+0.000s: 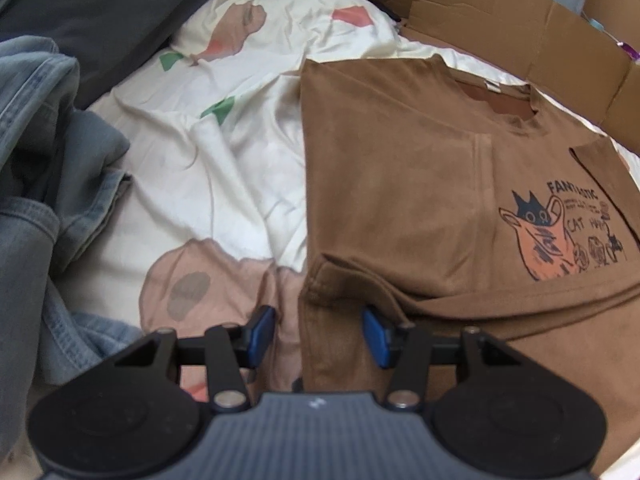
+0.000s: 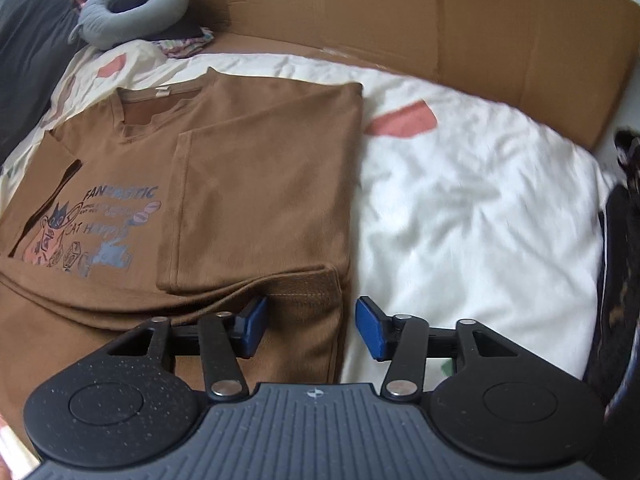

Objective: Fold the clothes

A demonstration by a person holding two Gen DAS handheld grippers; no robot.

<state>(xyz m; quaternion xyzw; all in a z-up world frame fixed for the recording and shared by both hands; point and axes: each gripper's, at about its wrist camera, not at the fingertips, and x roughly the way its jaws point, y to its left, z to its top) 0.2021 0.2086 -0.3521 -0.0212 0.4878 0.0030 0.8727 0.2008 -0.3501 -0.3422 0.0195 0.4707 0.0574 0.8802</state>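
Bedsheet (image 2: pixel 460 208) under brown T-shirt (image 2: pixel 260 184), cardboard (image 2: pixel 480 28) behind.

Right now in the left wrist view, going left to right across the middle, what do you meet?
Blue denim garment → white patterned bedsheet → brown T-shirt, sleeves folded in → its cat print. The cardboard box wall runs behind, toward the upper right.

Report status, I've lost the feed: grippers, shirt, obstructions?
Left gripper and right gripper open, straddling the shirt's side edges. Brown T-shirt flat, sleeves folded in. Jeans piled alongside, apart.
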